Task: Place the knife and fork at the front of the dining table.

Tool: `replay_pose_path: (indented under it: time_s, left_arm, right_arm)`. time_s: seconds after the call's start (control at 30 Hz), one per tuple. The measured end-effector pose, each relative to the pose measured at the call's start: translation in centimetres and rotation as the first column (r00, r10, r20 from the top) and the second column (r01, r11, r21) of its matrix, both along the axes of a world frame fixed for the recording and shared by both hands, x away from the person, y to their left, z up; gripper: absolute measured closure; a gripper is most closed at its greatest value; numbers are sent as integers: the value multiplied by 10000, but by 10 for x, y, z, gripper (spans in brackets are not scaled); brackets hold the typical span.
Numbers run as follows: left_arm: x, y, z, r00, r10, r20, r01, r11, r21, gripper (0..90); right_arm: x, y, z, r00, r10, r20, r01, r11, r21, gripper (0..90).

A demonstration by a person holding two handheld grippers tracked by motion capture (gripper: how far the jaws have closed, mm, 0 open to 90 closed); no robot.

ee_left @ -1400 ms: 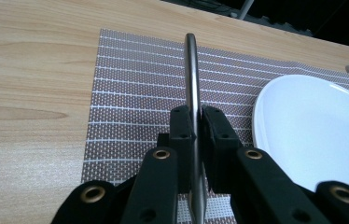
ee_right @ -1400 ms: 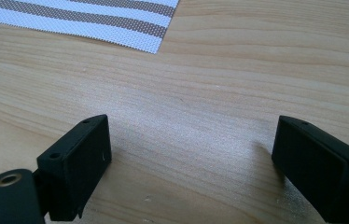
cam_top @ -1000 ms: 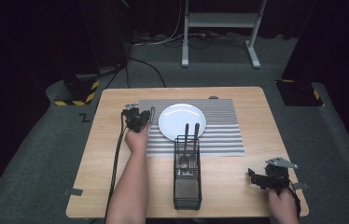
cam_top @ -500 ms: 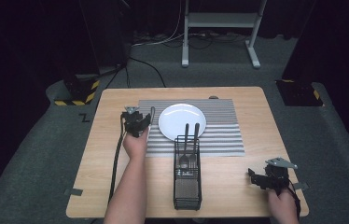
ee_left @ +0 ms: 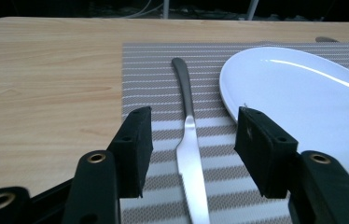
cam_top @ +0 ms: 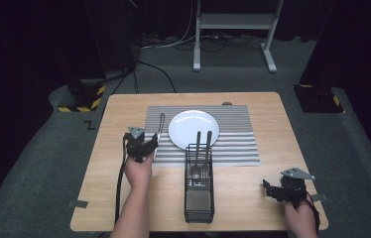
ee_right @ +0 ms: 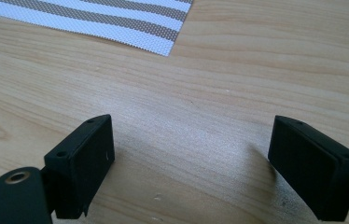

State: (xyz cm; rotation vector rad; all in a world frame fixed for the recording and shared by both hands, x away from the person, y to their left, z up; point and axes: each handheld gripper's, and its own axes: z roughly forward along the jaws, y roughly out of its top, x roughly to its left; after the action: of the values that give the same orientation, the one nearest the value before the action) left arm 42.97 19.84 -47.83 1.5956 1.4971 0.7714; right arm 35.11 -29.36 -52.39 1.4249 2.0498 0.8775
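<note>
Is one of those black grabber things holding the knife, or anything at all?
No, nothing is held. The left hand-held gripper has just been opening; the knife lies loose on the striped mat between its jaws. The right hand-held gripper is open over bare table.

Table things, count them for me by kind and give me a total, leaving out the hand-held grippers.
Plate: 1
Striped placemat: 1
Wire cutlery basket: 1
Knife lying on the mat left of the plate: 1
Utensils standing in the basket: 2
Total: 6
</note>
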Motion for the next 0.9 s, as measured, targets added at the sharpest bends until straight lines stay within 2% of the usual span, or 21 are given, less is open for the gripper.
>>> replay_pose_path:
  time_s: [0.07, 0.17, 0.2, 0.27, 0.3, 0.37, 0.4, 0.43, 0.47, 0.5, 0.53, 0.6, 0.67, 0.7, 0.77, 0.8, 0.9]
  left_arm:
    - [-15, 2, -2, 10000, 77, -15, -77, 9995, 293, 427]
    - [-26, 5, -6, 10000, 31, -86, -30, 9999, 160, 408]
    - [-35, 7, -8, 9999, -49, -159, 50, 10000, 45, 390]
    - [-40, 7, -10, 9998, -47, -173, 49, 10000, 82, 381]
    - [-46, 7, -13, 9997, -102, -206, 104, 9999, 73, 356]
    - [-56, 7, -19, 9995, -140, -277, 138, 9999, -53, 336]
    - [-61, 7, -21, 9992, -208, -346, 211, 9998, 63, 336]
    - [-70, 6, -26, 9980, -274, -575, 289, 9992, 266, 307]
    - [-70, 6, -26, 9980, -274, -575, 289, 9992, 266, 295]
    - [-80, 6, -31, 9968, -403, -690, 419, 9988, 233, 283]
    - [-80, 6, -31, 9968, -403, -690, 419, 9988, 233, 265]
    - [-89, 7, -35, 9956, -510, -786, 545, 9976, 436, 247]
    - [-95, 8, -39, 9926, -541, -1086, 587, 9975, 396, 183]
    - [-100, 10, -41, 9895, -336, -1404, 406, 9980, 478, 153]
    - [-104, 11, -42, 9892, -319, -1428, 412, 9972, 627, 147]
    - [-108, 13, -43, 9899, -361, -1373, 458, 9966, 680, 147]
    - [-113, 19, -45, 9883, -302, -1493, 376, 9982, 472, 148]
  right_arm:
    - [-3, 0, 1, 9996, 111, 273, -111, 9999, -5, 142]
    - [-5, 0, 2, 9991, 63, 424, -66, 10000, 74, 149]
    - [-8, 0, 6, 9974, 161, 698, -176, 9996, 207, 149]
    - [-10, 0, 8, 9962, 194, 847, -220, 9993, 298, 149]
    - [-14, 2, 13, 9926, 281, 1179, -327, 9988, 371, 148]
    - [-18, 5, 18, 9884, 326, 1483, -387, 9985, 389, 150]
    - [-18, 5, 18, 9884, 326, 1483, -387, 9985, 389, 150]
    - [-22, 8, 23, 9812, 434, 1881, -533, 9974, 480, 149]
    - [-22, 8, 23, 9812, 434, 1881, -533, 9974, 480, 149]
    - [-26, 11, 29, 9754, 500, 2148, -627, 9966, 527, 146]
    - [-26, 11, 29, 9754, 500, 2148, -627, 9966, 527, 146]
    - [-31, 15, 35, 9671, 590, 2475, -757, 9954, 585, 150]
    - [-34, 18, 40, 9609, 685, 2682, -911, 9932, 728, 150]
    - [-37, 22, 45, 9550, 768, 2865, -1036, 9915, 794, 152]
    - [-39, 25, 50, 9474, 858, 3082, -1187, 9889, 898, 157]
    - [-39, 25, 50, 9474, 858, 3082, -1187, 9889, 898, 157]
    - [-42, 32, 56, 9367, 905, 3381, -1306, 9866, 980, 178]
